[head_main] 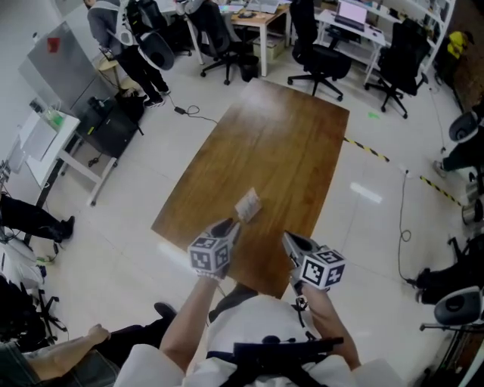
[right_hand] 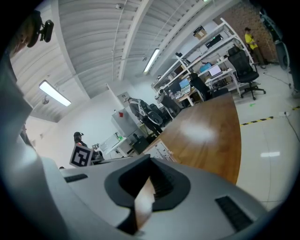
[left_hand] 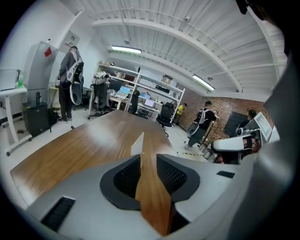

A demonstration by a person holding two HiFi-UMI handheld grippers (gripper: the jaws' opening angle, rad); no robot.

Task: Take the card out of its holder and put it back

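Observation:
A small pale card in its holder [head_main: 247,204] lies on the brown wooden table [head_main: 272,136], near its front end. My left gripper [head_main: 230,225] is just short of it, pointing at it. In the left gripper view the jaws [left_hand: 147,164] stand open with only table wood between them, and the card's white edge [left_hand: 137,143] rises straight ahead. My right gripper [head_main: 290,241] hovers over the table's front right corner, apart from the card. Its jaws [right_hand: 149,180] are a narrow slit apart, showing only a pale blurred strip, and I see nothing gripped.
Office chairs [head_main: 318,53] and desks [head_main: 261,19] crowd the far end of the table. A white side table [head_main: 45,143] stands at the left, with a person [head_main: 113,34] standing beyond it. Yellow-black tape [head_main: 367,151] and a cable [head_main: 402,219] run over the floor on the right.

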